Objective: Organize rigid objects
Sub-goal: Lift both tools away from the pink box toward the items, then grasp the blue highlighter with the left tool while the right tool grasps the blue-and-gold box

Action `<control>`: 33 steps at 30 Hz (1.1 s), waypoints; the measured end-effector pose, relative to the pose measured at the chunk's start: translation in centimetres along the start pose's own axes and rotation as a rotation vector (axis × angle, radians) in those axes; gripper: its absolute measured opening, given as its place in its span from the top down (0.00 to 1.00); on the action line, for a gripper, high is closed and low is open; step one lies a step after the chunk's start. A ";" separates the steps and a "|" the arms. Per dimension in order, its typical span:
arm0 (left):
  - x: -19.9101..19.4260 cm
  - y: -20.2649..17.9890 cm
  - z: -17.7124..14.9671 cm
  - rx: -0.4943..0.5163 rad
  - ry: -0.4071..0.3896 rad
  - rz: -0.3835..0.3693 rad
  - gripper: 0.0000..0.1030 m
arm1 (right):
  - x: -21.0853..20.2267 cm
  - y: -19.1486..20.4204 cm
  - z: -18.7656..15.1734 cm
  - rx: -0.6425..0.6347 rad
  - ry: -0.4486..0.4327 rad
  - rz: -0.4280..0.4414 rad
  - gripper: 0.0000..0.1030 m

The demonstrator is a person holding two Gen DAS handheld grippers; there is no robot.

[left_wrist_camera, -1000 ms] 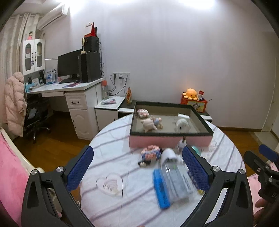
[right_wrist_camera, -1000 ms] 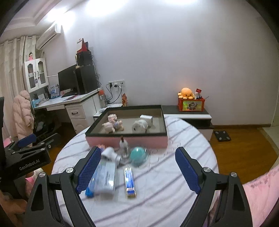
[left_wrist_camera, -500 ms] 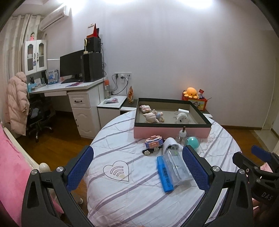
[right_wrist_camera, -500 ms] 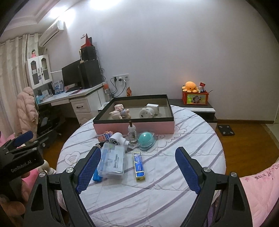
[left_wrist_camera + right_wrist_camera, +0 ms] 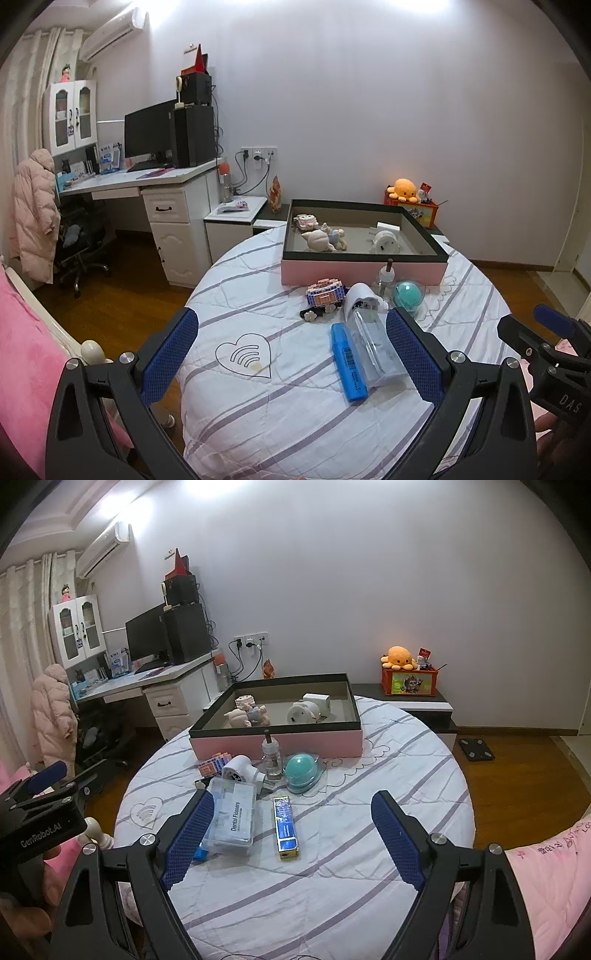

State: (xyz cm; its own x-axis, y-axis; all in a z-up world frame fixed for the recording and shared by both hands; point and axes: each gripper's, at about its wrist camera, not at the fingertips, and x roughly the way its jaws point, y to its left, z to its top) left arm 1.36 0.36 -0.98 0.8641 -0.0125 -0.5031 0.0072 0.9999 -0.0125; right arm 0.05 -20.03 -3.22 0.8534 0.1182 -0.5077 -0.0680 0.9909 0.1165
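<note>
A pink box with a dark rim (image 5: 362, 271) (image 5: 277, 742) stands at the far side of the round table and holds small figures and white plugs. In front of it lie a clear dental floss case (image 5: 232, 819) (image 5: 375, 349), a blue bar (image 5: 348, 362), a blue and gold lighter (image 5: 285, 827), a teal dome (image 5: 303, 771) (image 5: 407, 293), a small glass bottle (image 5: 271, 760), a white plug (image 5: 240, 770) and a brick toy (image 5: 325, 291). My left gripper (image 5: 291, 354) and right gripper (image 5: 291, 838) are both open and empty, held back above the table's near edge.
The round table (image 5: 332, 886) has a striped white cloth. A white desk with a monitor (image 5: 147, 140) stands at the left, with a chair and pink coat (image 5: 33, 214). A low cabinet with an orange box (image 5: 408, 681) stands behind. Pink bedding (image 5: 22, 369) lies close by.
Both grippers have drawn back and up from the table, so the objects look smaller and farther. Both stay open and empty. Nothing on the table has moved.
</note>
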 end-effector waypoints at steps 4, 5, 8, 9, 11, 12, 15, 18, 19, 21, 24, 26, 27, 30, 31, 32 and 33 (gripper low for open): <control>0.7 0.3 -0.3 -0.010 0.020 -0.001 0.00 | 0.7 -0.2 -0.2 -0.004 0.026 -0.005 0.14; 0.9 0.2 -0.3 -0.009 0.026 0.000 0.00 | 1.0 -0.2 -0.3 -0.006 0.035 -0.007 0.14; 1.9 0.2 -0.8 -0.008 0.053 -0.008 0.00 | 2.1 -0.3 -0.8 -0.017 0.073 -0.007 0.14; 2.3 0.2 -1.0 -0.008 0.063 -0.011 0.00 | 2.4 -0.2 -0.9 -0.021 0.084 -0.007 0.14; 3.1 -0.1 -1.5 -0.002 0.088 -0.014 0.00 | 3.4 -0.1 -1.4 -0.034 0.120 -0.006 0.14; 3.8 -0.2 -2.0 0.005 0.105 -0.013 0.00 | 3.9 0.0 -1.7 -0.040 0.137 -0.003 0.14; 5.4 -0.7 -3.0 0.028 0.151 -0.016 0.00 | 5.3 -0.1 -2.7 -0.050 0.181 -0.002 0.14; 6.6 -1.2 -4.1 0.049 0.187 -0.034 0.00 | 6.1 -0.2 -3.4 -0.054 0.207 -0.011 0.14; 6.8 -1.3 -4.2 0.056 0.193 -0.037 0.00 | 6.4 -0.4 -3.5 -0.052 0.216 -0.013 0.14; 7.4 -1.6 -4.8 0.074 0.215 -0.053 0.00 | 6.7 -0.8 -3.7 -0.047 0.228 -0.017 0.14; 8.5 -2.1 -5.5 0.087 0.253 -0.068 0.00 | 7.1 -1.3 -3.9 -0.037 0.237 -0.019 0.14; 9.1 -2.3 -5.9 0.091 0.270 -0.074 0.00 | 7.6 -1.3 -4.1 -0.037 0.245 -0.014 0.14; 9.5 -2.4 -6.1 0.093 0.279 -0.073 0.00 | 7.9 -1.3 -4.1 -0.038 0.248 -0.013 0.14; 10.8 -2.7 -6.2 0.090 0.305 -0.069 0.00 | 8.7 -1.1 -4.1 -0.053 0.257 -0.008 0.14; 11.1 -2.6 -6.1 0.081 0.308 -0.076 0.00 | 9.1 -1.0 -4.0 -0.060 0.262 -0.009 0.14; 11.4 -2.4 -5.9 0.070 0.311 -0.080 0.00 | 9.4 -0.9 -3.9 -0.063 0.266 -0.009 0.14; 11.7 -2.4 -5.6 0.063 0.313 -0.076 0.00 | 9.8 -0.9 -3.8 -0.066 0.270 -0.011 0.14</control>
State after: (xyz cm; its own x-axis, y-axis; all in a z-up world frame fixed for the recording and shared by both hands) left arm 8.67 -2.25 -11.67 0.6632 -0.0791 -0.7443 0.1058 0.9943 -0.0114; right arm 6.52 -19.50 -11.57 0.6865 0.1113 -0.7186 -0.1005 0.9933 0.0579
